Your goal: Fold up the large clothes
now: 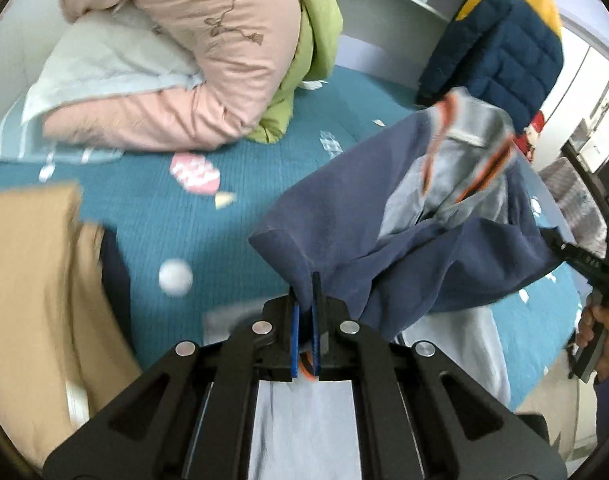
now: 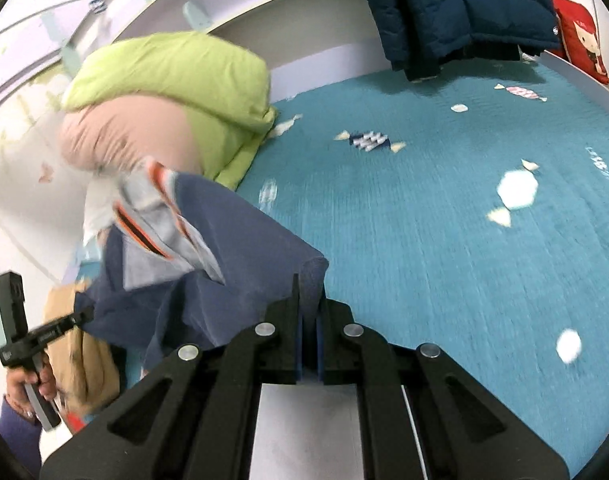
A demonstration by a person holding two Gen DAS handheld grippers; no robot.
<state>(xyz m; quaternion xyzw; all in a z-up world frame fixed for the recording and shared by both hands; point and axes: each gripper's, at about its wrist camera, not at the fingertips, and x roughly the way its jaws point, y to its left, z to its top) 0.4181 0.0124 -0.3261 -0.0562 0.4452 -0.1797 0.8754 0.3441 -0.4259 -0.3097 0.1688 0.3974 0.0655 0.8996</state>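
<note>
A navy blue shirt (image 1: 384,216) with a grey collar and orange trim hangs in the air between my two grippers, above the teal bed sheet (image 1: 240,184). My left gripper (image 1: 305,284) is shut on one shoulder edge of it. My right gripper (image 2: 308,288) is shut on the other shoulder edge (image 2: 240,248). The grey collar (image 2: 160,208) faces the cameras. The other hand-held gripper shows at the right edge of the left wrist view (image 1: 592,264) and at the left edge of the right wrist view (image 2: 36,340).
A pink quilt (image 1: 208,40) and a green quilt (image 1: 316,32) are piled at the bed's head, also in the right view (image 2: 176,80). A navy and yellow puffer jacket (image 1: 504,40) hangs behind the bed. Tan clothing (image 1: 36,280) lies at the left. A red cushion (image 2: 580,36) sits at the far corner.
</note>
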